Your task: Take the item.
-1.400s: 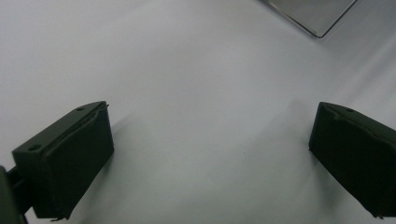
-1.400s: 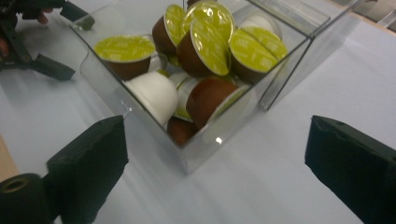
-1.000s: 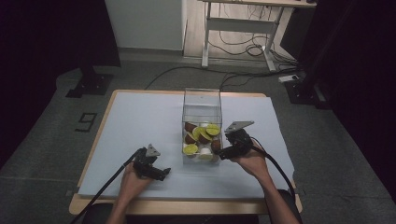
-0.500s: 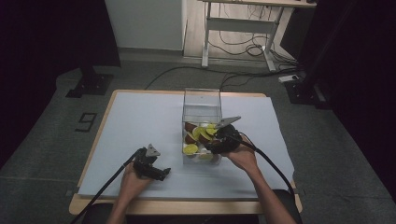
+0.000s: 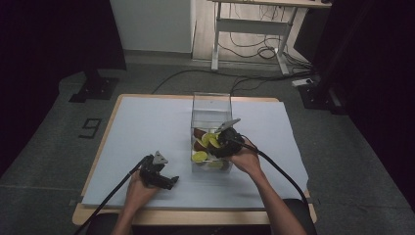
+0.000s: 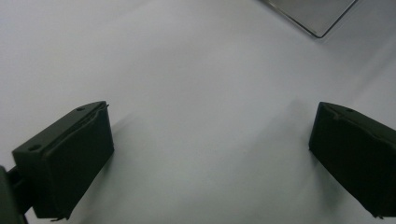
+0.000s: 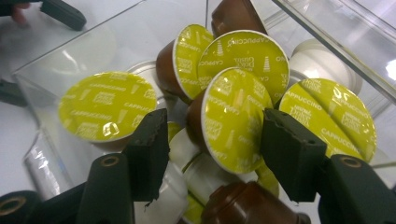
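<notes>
A clear, open-topped plastic box [image 5: 211, 128] stands near the middle of the white sheet covering the wooden table [image 5: 147, 122], filled with brown and white coffee capsules sealed with yellow-green foil lids. The right gripper [image 5: 219, 145] reaches down into the box from the person's side. Its jaws have just been closing and now bracket one tilted brown capsule with a yellow-green lid [image 7: 231, 119] lying on top of the heap; the right pad sits at the lid's rim, the left pad stands just clear of the cup, so the capsule is between them but not visibly pinched.

The right gripper view brings out what the high view cannot: the lids read "CAPPUCCINO", and white capsules [image 7: 322, 63] lie against the box wall. The brand mark on the lids is too blurred to read.

The left gripper [image 5: 166, 182] rests low over the sheet, well apart from the box; its own view shows its jaws spread wide over bare white paper, with one corner of the box at the top edge
</notes>
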Demonstrator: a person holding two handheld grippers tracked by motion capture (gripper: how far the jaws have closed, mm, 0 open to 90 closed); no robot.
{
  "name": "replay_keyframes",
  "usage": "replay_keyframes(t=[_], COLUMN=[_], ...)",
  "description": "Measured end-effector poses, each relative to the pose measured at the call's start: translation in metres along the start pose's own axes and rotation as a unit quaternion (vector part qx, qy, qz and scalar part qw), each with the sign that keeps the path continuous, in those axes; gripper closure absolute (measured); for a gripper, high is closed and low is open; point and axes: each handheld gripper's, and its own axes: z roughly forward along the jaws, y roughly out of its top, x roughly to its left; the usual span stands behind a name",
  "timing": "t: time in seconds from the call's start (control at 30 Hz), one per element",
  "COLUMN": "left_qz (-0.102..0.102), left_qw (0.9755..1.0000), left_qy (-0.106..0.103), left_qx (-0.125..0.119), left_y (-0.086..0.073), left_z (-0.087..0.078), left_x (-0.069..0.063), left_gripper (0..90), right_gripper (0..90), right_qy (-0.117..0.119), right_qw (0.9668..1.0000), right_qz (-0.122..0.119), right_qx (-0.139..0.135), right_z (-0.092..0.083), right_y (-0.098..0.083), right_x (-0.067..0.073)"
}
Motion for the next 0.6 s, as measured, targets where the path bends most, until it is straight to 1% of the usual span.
replay_keyframes(t=[0.13, 0.23, 0.27, 0.3, 0.37, 0.4, 0.43, 0.47, 0.5, 0.6], left_qz=[0.0, 0.0, 0.0, 0.0, 0.0, 0.0, 0.0, 0.0, 0.0, 0.0], left_qw=[1.0, 1.0, 1.0, 1.0, 1.0, 1.0, 1.0, 1.0, 1.0, 1.0], left_qy=[0.0, 0.0, 0.0, 0.0, 0.0, 0.0, 0.0, 0.0, 0.0, 0.0], left_qx=[0.0, 0.0, 0.0, 0.0, 0.0, 0.0, 0.0, 0.0, 0.0, 0.0], left_y=[0.0, 0.0, 0.0, 0.0, 0.0, 0.0, 0.0, 0.0, 0.0, 0.0], left_z=[0.0, 0.0, 0.0, 0.0, 0.0, 0.0, 0.0, 0.0, 0.0, 0.0], left_x=[0.0, 0.0, 0.0, 0.0, 0.0, 0.0, 0.0, 0.0, 0.0, 0.0], left_gripper=[0.0, 0.0, 0.0, 0.0, 0.0, 0.0, 0.0, 0.0, 0.0, 0.0], right_gripper=[42.0, 42.5, 43.3, 44.0, 44.5, 44.7, 46.2, 48.3, 48.3, 51.1], right_qy=[-0.004, -0.002, -0.004, -0.005, -0.008, -0.014, -0.016, -0.018, -0.018, -0.018], right_qw=[1.0, 0.9999, 0.9998, 0.9996, 0.9996, 0.9995, 0.9994, 0.9994, 0.9994, 0.9996], right_qz=[-0.002, -0.007, -0.008, -0.014, -0.017, -0.02, -0.021, -0.021, -0.021, -0.011], right_qx=[0.006, 0.012, 0.019, 0.022, 0.022, 0.02, 0.021, 0.022, 0.022, 0.02], right_z=[0.003, 0.006, 0.009, 0.013, 0.013, 0.014, 0.014, 0.014, 0.014, 0.014], right_y=[0.004, 0.005, 0.005, 0.005, 0.006, 0.007, 0.007, 0.008, 0.008, 0.008], right_x=[0.0, 0.0, 0.001, 0.002, 0.002, 0.003, 0.003, 0.002, 0.002, 0.003])
